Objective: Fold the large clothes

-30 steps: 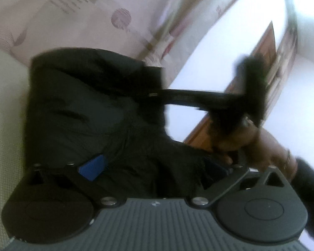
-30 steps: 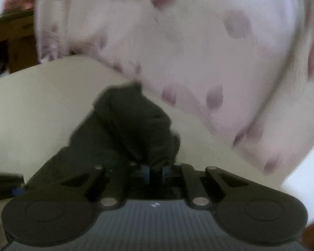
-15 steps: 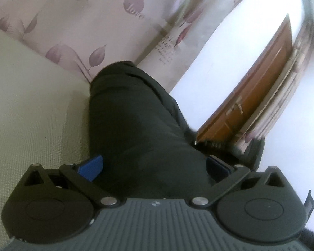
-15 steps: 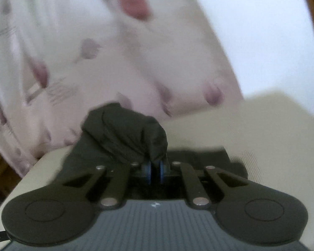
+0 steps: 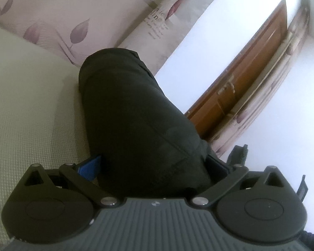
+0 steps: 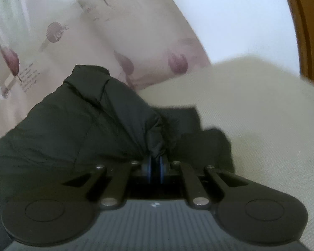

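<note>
A black garment point(image 5: 136, 121) lies on a beige textured surface point(image 5: 27, 104). In the left wrist view it runs between the wide-apart blue fingers point(image 5: 90, 168) of my left gripper point(image 5: 152, 167), which is open around it. In the right wrist view my right gripper point(image 6: 155, 167) is shut on a pinched fold of the black garment point(image 6: 83, 129), which bunches up to the left. The fold hides the fingertips.
A pale curtain point(image 5: 73, 16) with purple tulip prints hangs behind the surface, also in the right wrist view point(image 6: 94, 31). A brown wooden door point(image 5: 240, 87) and a white wall point(image 5: 282, 115) stand at right. The beige surface point(image 6: 261, 115) extends right of the garment.
My left gripper has come down over the garment, which now lies lengthwise between its open fingers. My right gripper has swung round while still pinching the fabric. The other hand has left the left view.
</note>
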